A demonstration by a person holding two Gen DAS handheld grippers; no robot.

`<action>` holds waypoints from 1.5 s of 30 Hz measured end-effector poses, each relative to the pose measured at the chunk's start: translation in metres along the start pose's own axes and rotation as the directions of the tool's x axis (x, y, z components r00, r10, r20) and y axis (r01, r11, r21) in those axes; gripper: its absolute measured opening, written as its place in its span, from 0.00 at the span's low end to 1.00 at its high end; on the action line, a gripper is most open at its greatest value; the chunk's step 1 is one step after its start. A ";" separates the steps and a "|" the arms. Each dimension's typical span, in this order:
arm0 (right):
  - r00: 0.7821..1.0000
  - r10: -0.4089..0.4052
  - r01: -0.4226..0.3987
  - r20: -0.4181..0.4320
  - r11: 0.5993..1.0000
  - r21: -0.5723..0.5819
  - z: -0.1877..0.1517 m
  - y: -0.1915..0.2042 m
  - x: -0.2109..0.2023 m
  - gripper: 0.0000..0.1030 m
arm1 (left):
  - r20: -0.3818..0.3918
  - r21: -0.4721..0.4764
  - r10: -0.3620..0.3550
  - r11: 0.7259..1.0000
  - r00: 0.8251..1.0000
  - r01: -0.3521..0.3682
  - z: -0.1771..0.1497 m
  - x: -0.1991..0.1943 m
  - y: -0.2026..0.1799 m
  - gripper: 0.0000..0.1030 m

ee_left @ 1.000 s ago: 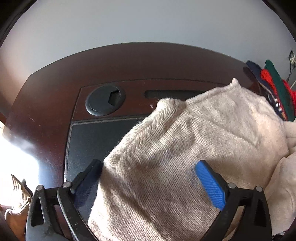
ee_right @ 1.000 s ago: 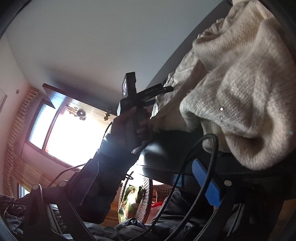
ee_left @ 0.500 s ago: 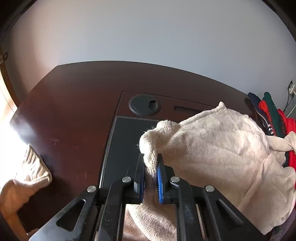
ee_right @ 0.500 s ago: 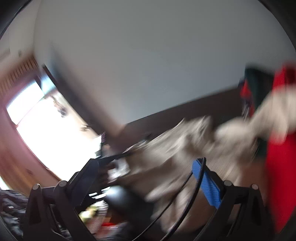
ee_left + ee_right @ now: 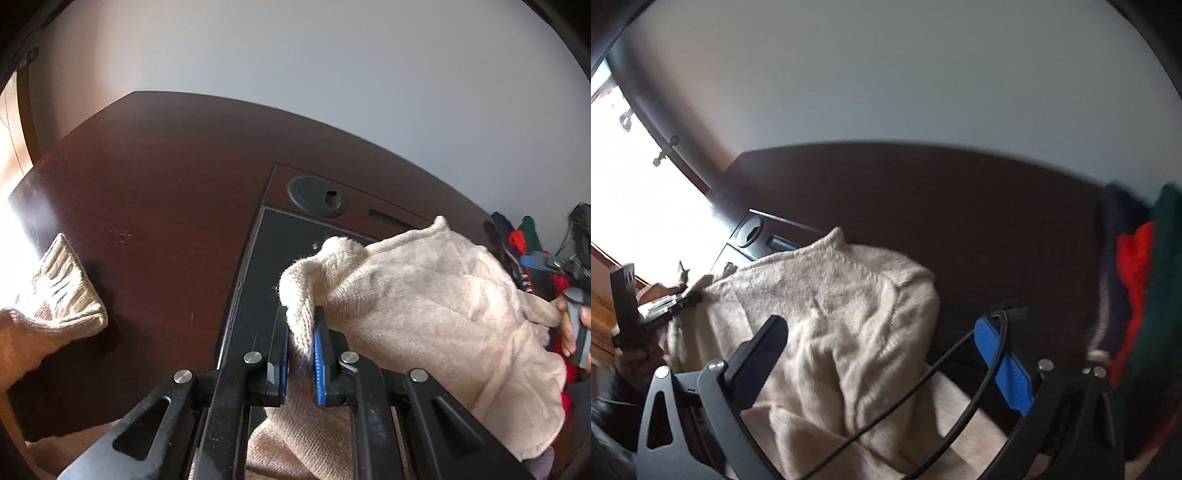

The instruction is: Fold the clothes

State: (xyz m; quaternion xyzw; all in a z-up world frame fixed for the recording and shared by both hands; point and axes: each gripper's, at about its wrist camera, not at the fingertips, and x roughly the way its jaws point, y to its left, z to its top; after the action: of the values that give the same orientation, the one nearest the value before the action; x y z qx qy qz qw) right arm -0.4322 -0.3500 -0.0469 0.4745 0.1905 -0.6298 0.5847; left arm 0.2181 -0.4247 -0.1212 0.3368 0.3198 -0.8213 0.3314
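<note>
A beige knit sweater (image 5: 424, 302) lies bunched on the dark brown desk (image 5: 155, 221). My left gripper (image 5: 301, 343) is shut on a raised fold at the sweater's left edge, the knit pinched between its blue pads. In the right wrist view the same sweater (image 5: 849, 295) spreads below my right gripper (image 5: 882, 332), which hovers above it, jaws wide, nothing between them but a black cable (image 5: 923, 380). The left gripper (image 5: 683, 301) shows at that view's left, gripping the sweater's edge. A hand (image 5: 567, 328) holds the right gripper's handle at the far right.
A black desk pad (image 5: 255, 280) and a round cable grommet (image 5: 317, 192) lie behind the sweater. Another beige knit piece (image 5: 62, 295) sits at the desk's left edge. A pile of red, green and navy clothes (image 5: 1137, 266) lies at the right. A bright window is on the left.
My left gripper shut on a fold of the sweater and drew it left. My right gripper swung from facing the window to over the desk, still open.
</note>
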 end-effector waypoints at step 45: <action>0.978 -0.144 0.140 -0.151 0.989 -0.042 0.022 -0.077 0.012 0.99 | -0.009 -0.004 -0.059 0.998 0.998 0.059 0.006 -0.003 -0.001 0.12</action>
State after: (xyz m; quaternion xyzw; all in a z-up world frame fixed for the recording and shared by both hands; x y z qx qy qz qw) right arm -0.5099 -0.3551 -0.0705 0.4975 0.2780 -0.6286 0.5292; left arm 0.2168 -0.4278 -0.1155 0.3304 0.3326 -0.8285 0.3063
